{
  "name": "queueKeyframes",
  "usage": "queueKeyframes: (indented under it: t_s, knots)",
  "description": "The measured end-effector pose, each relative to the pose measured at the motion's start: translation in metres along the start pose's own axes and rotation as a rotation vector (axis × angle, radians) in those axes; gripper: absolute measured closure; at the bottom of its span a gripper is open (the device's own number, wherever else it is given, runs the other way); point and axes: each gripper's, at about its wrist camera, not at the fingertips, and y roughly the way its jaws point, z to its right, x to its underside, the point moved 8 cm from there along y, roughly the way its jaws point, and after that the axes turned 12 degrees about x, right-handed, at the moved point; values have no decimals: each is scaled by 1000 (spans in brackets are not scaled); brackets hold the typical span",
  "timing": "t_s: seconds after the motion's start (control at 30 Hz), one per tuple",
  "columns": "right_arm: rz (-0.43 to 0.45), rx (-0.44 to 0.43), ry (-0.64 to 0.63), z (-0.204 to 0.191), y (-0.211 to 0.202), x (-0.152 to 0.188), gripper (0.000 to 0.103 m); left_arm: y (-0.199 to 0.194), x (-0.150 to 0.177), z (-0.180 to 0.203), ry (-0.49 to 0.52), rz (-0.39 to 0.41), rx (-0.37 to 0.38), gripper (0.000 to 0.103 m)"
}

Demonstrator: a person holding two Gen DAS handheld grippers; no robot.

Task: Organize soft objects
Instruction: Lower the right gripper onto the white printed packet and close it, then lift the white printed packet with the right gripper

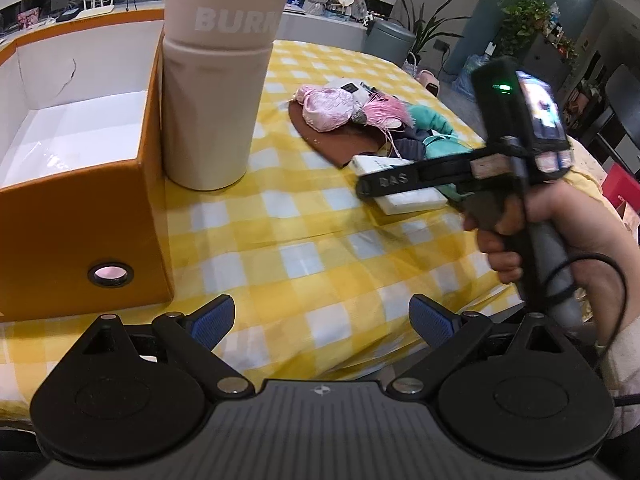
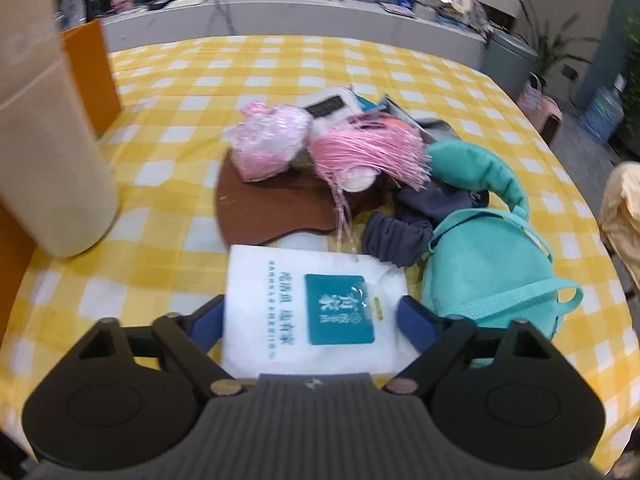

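A pile of soft things lies on the yellow checked tablecloth (image 2: 168,80): a white tissue pack (image 2: 312,304) with a teal label, a teal plush bag (image 2: 480,272), a pink satin pouch (image 2: 272,142), a pink tassel (image 2: 368,152), dark grey cloth (image 2: 400,236) and a brown mat (image 2: 272,208). My right gripper (image 2: 310,316) is open with its blue pads on either side of the tissue pack; it also shows in the left wrist view (image 1: 384,184) over the pack (image 1: 404,192). My left gripper (image 1: 322,318) is open and empty above the cloth. An open orange box (image 1: 80,184) with a white inside stands at left.
A tall beige bottle (image 1: 212,80) stands beside the orange box; it shows at left in the right wrist view (image 2: 48,140). A grey counter with clutter runs behind the table (image 2: 280,12). The table edge falls away at right, near a chair (image 2: 620,208).
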Motion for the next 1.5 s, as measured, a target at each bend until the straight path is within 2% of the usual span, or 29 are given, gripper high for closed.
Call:
queueKeyframes:
  t_s: [0.03, 0.2, 0.27, 0.33, 0.4, 0.67, 0.83, 1.0, 1.33, 1.5]
  knots:
    - [6, -9, -11, -1, -4, 1, 23, 0, 0, -1, -1, 1, 0, 0]
    - [-5, -74, -67, -3, -25, 17, 23, -2, 0, -1, -4, 0, 6, 0]
    - [-4, -93, -97, -5, -31, 23, 17, -3, 1, 0, 0, -2, 7, 0]
    - [4, -68, -115, -3, -32, 27, 6, -3, 1, 0, 6, -1, 9, 0]
    - [17, -42, -124, -1, -31, 27, 3, -5, 1, 1, 10, 2, 12, 0]
    - [-8, -66, -139, -3, -12, 24, 2, -5, 2, -3, 7, -4, 11, 0]
    - [-10, -75, -108, 1, -7, 21, 2, -5, 3, -6, -5, -7, 8, 0]
    - [8, -126, -56, 4, 0, 20, 2, -5, 4, -6, -4, -11, 12, 0]
    - [10, -121, -46, 4, -4, 18, 8, -7, 4, -7, -1, -11, -6, 0]
    - [27, -171, 29, 13, -19, 13, 9, -4, 3, -9, -12, -16, -8, 0]
